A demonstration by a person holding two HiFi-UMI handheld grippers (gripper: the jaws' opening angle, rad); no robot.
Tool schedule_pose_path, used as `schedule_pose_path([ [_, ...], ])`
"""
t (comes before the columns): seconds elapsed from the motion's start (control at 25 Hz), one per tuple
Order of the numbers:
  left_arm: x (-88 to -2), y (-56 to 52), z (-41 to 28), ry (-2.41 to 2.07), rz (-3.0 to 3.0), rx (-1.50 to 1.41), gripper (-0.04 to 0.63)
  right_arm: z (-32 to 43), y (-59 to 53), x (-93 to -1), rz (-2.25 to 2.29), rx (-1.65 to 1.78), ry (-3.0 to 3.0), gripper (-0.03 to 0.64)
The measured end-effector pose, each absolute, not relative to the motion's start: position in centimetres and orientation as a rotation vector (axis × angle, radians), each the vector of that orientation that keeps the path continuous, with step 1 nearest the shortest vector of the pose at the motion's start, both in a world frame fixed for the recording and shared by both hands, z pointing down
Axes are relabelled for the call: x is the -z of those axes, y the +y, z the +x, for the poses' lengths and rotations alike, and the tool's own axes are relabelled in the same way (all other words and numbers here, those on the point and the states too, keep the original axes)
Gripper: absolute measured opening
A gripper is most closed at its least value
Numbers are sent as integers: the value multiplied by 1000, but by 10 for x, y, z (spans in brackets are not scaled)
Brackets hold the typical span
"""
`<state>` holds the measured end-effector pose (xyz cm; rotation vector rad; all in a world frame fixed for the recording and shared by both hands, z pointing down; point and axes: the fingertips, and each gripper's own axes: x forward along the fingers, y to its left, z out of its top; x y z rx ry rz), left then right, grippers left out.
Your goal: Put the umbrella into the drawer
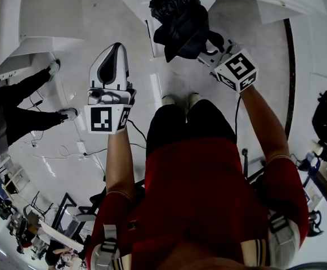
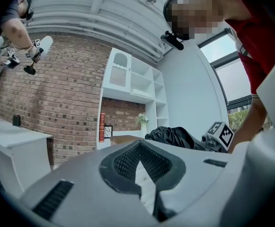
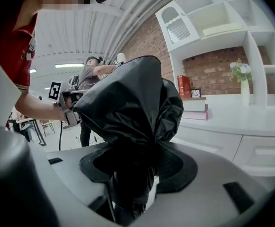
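From the head view, the person in a red shirt (image 1: pixel 197 190) is standing on a pale floor (image 1: pixel 95 21) and holding one tool in each hand. The right tool (image 1: pixel 204 50) is squeezing a black folded umbrella (image 1: pixel 180 18), which is sticking up past the tool, out in the air over the floor. The left tool (image 1: pixel 116 47) is pointing the same way, with its tips pressed together and nothing inside. It is well apart from the umbrella. Another person in dark trousers (image 1: pixel 17 120) is standing off to the left.

In the left gripper view, the left tool (image 2: pixel 138 144) is closed at the tips and is holding nothing. Behind it, the umbrella (image 2: pixel 172 136) is showing to the right. A brick wall (image 2: pixel 57 93) and a white shelf unit (image 2: pixel 132 91) are standing further back.

In the right gripper view, the right tool (image 3: pixel 136 167) is gripping the umbrella (image 3: pixel 128 108) low down, and the loose black cloth is puffing out above the jaws. A white surface (image 3: pixel 232 119) is lying to the right, with stacked books (image 3: pixel 194 109) and a vase (image 3: pixel 244 91) sitting on it.
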<state>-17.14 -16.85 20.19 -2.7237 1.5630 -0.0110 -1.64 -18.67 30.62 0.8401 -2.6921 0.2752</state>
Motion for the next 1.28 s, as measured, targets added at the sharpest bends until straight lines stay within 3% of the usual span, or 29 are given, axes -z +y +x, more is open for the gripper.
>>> schedule_pose_path([
  [1.28, -410, -196, -174, 1549, -2720, 18, 6, -9, -231, -539, 580, -90, -2573, 221],
])
